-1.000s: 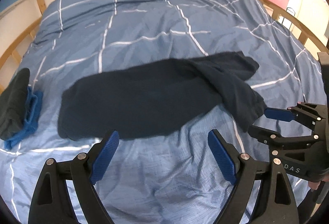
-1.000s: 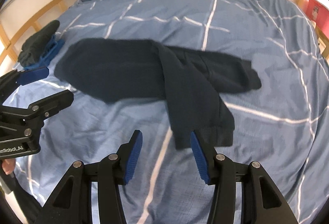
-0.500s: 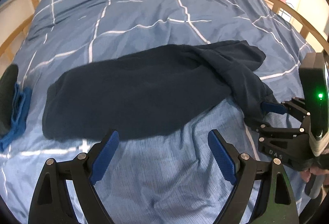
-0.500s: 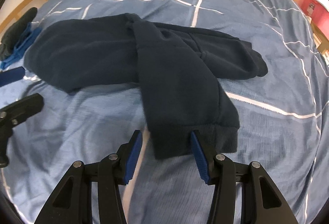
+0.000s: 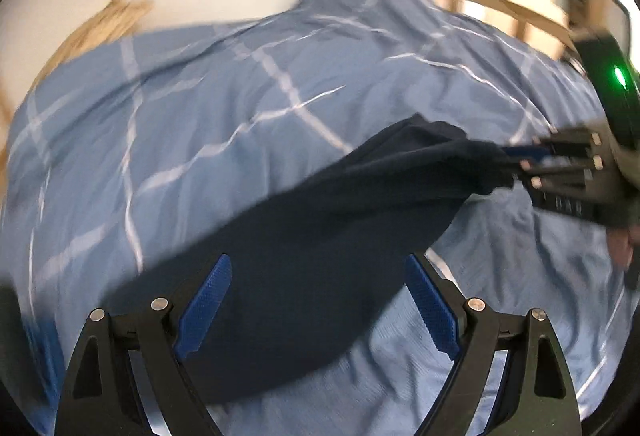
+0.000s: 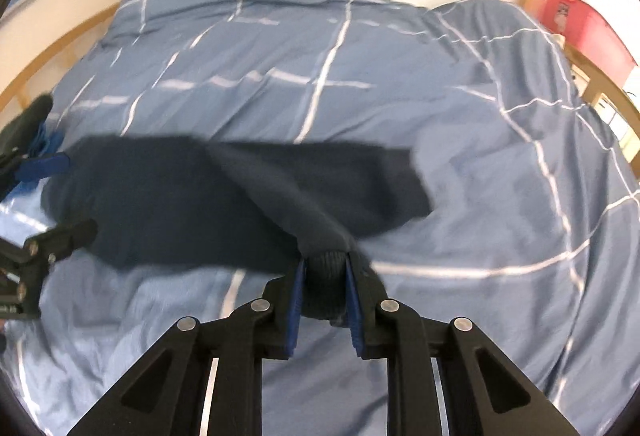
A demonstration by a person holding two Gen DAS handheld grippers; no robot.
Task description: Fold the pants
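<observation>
Right tool (image 6: 325, 278): we've got it clamped on the ribbed cuff at the end of one leg of the pants (image 6: 224, 196), blue pads squeezing a rolled-up wad of fabric. Grabbing at the cuff makes sense to us, since the whole leg follows when that end is carried.

Left tool (image 5: 316, 310): wide apart, gripping nothing. It hovers just over the thick body of the pants, probably so we can pin or pick up that part while the leg gets pulled.

Pants: dark navy, lying across the bed (image 6: 360, 76) on the blue checked duvet. One leg is lifted off the duvet and stretched toward the right tool; the rest is flat, with the other leg running off to the right.

Leg tension: fabric looks taut from the cuff back to the body, so we reckon the leg is being straightened before it's laid over.

Progress: early, no neat fold visible yet.

Other stuff: dark bundle with something blue (image 6: 38, 132) at the bed's left edge, well apart from the pants. Both views are motion-blurred.
</observation>
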